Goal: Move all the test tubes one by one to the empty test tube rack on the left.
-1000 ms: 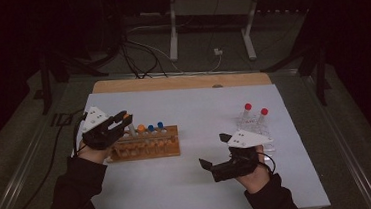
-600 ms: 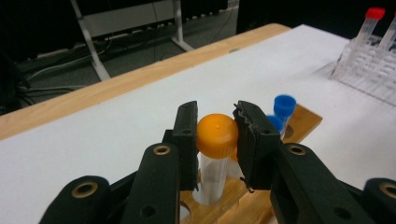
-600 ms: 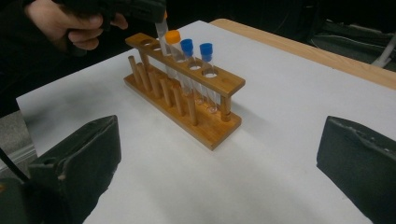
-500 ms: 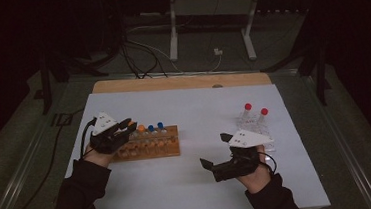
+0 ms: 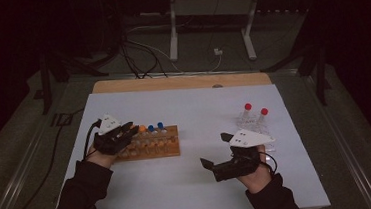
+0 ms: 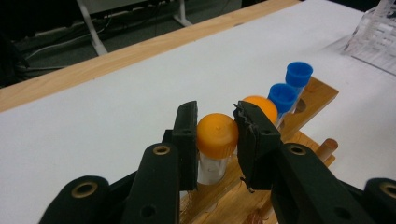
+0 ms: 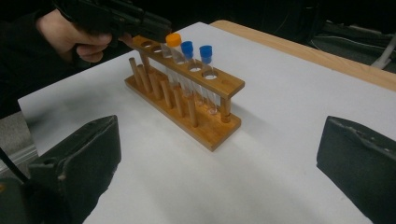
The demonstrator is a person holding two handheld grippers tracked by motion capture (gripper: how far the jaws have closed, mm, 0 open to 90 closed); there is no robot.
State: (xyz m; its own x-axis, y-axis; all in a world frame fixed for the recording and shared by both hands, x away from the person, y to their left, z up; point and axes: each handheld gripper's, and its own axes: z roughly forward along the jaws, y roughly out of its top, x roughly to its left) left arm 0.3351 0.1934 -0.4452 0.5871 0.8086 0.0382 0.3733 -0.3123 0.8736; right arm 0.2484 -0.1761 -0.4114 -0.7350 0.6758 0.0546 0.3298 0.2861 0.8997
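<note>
White table [image 5: 194, 109], dim room; wooden rack [image 5: 151, 143] near left edge.
Left gripper [image 6: 215, 135] jaws bracket an orange-capped tube [image 6: 215, 140] standing in the rack, narrow gap, grip not certain. Right gripper [image 5: 216, 151] jaws wide apart, holding nothing, near front edge.

A white-topped table [image 5: 194, 109] with a bare wooden far edge carried a wooden tube rack [image 5: 149, 143] toward its left; a clear plastic rack [image 5: 255, 126] holding two red-capped tubes [image 5: 255, 113] stood toward its right.
</note>
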